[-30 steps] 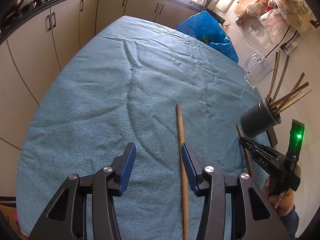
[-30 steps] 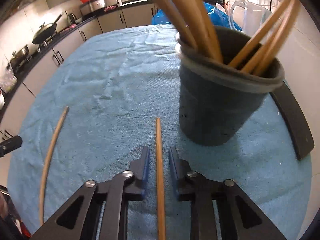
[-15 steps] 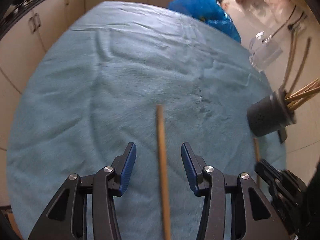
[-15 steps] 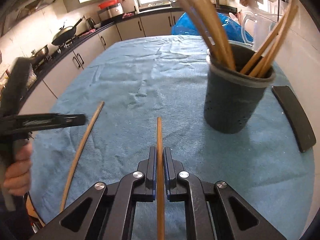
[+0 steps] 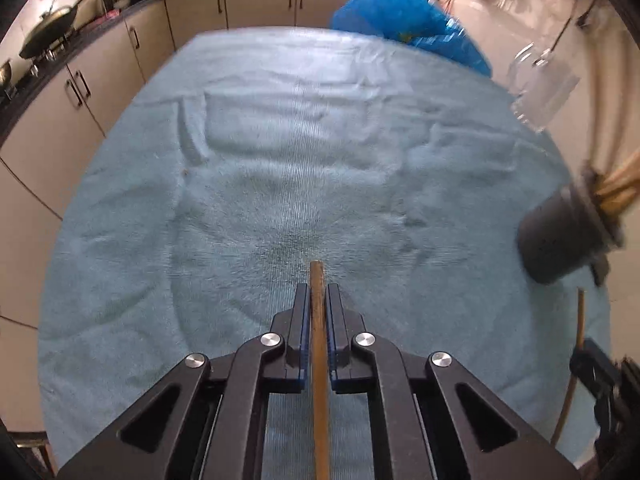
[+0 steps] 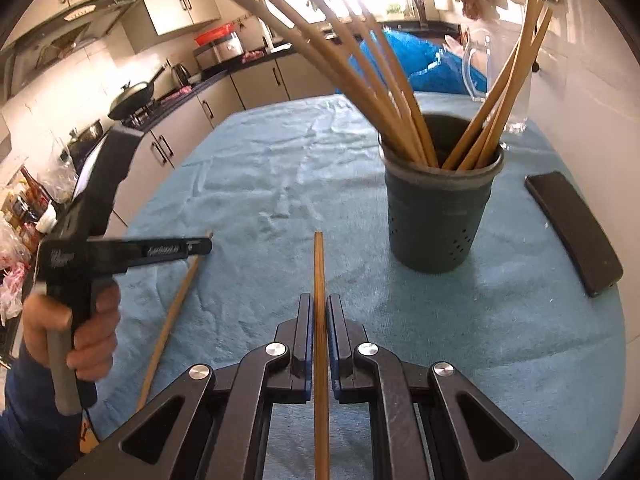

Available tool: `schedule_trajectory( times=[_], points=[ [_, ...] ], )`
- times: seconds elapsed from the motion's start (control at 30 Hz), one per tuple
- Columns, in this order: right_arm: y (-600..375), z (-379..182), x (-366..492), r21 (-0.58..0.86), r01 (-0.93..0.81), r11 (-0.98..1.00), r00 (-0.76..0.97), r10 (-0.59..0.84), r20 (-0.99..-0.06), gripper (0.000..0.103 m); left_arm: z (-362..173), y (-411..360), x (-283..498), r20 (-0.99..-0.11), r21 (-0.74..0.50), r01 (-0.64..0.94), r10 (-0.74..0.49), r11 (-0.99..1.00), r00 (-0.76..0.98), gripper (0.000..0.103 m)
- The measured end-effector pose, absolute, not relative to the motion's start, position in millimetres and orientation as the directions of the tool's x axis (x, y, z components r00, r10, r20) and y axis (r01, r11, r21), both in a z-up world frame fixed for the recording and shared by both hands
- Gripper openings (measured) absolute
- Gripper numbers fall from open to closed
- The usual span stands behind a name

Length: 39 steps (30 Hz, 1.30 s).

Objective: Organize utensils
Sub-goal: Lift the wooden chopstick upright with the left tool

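My left gripper (image 5: 318, 296) is shut on a wooden chopstick (image 5: 319, 344) that runs between its blue pads, tip forward over the blue towel (image 5: 280, 168). My right gripper (image 6: 319, 306) is shut on a second wooden chopstick (image 6: 319, 272), held above the towel (image 6: 280, 184). A dark grey utensil holder (image 6: 438, 216) with several wooden chopsticks stands just ahead and right of the right gripper. It shows blurred at the right edge of the left wrist view (image 5: 560, 240). The left gripper (image 6: 176, 249) and its chopstick (image 6: 168, 320) show at the left of the right wrist view.
A black phone-like slab (image 6: 572, 232) lies on the towel right of the holder. A clear glass jug (image 6: 496, 76) and a blue plastic bag (image 5: 408, 28) are at the far side. Kitchen cabinets (image 5: 100, 88) run along the left, beyond the table edge.
My left gripper has closed on its chopstick, which lay between open jaws half a second ago. My right gripper, closed since then, has lifted its chopstick higher off the towel.
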State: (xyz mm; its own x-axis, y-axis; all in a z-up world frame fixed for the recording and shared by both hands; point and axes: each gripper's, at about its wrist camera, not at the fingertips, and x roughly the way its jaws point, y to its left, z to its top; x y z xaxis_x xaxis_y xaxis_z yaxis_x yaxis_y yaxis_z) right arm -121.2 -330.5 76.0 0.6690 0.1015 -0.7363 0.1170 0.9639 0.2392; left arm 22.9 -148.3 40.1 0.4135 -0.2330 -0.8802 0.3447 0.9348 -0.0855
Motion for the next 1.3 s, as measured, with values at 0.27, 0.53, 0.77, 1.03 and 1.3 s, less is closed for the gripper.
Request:
schedule_trajectory(
  times=[0.27, 0.53, 0.77, 1.03, 1.3],
  points=[
    [-332, 123, -152, 0.283, 0.095, 0.955, 0.799, 0.097, -0.594, 0.007, 127, -114, -33, -0.742, -0.165, 0.370, -0.362, 0.914, 0.565, 0.007],
    [-329, 154, -183, 0.276, 0.089, 0.957, 0.872, 0.058, -0.485, 0.007, 176, -114, -77, -0.645, -0.181, 0.434, -0.439, 0.883, 0.625, 0.007],
    [-335, 159, -200, 0.291, 0.109, 0.950, 0.887, 0.039, -0.461, 0.007, 184, -119, -91, -0.633, -0.184, 0.451, -0.457, 0.873, 0.625, 0.007],
    [-341, 166, -211, 0.304, 0.120, 0.945, 0.902, 0.025, -0.431, 0.007, 191, -120, -96, -0.622, -0.186, 0.462, -0.468, 0.867, 0.628, 0.007],
    [-350, 168, -218, 0.317, 0.133, 0.939, 0.910, 0.011, -0.415, 0.007, 198, -125, -101, -0.613, -0.185, 0.473, -0.477, 0.862, 0.630, 0.007]
  ],
)
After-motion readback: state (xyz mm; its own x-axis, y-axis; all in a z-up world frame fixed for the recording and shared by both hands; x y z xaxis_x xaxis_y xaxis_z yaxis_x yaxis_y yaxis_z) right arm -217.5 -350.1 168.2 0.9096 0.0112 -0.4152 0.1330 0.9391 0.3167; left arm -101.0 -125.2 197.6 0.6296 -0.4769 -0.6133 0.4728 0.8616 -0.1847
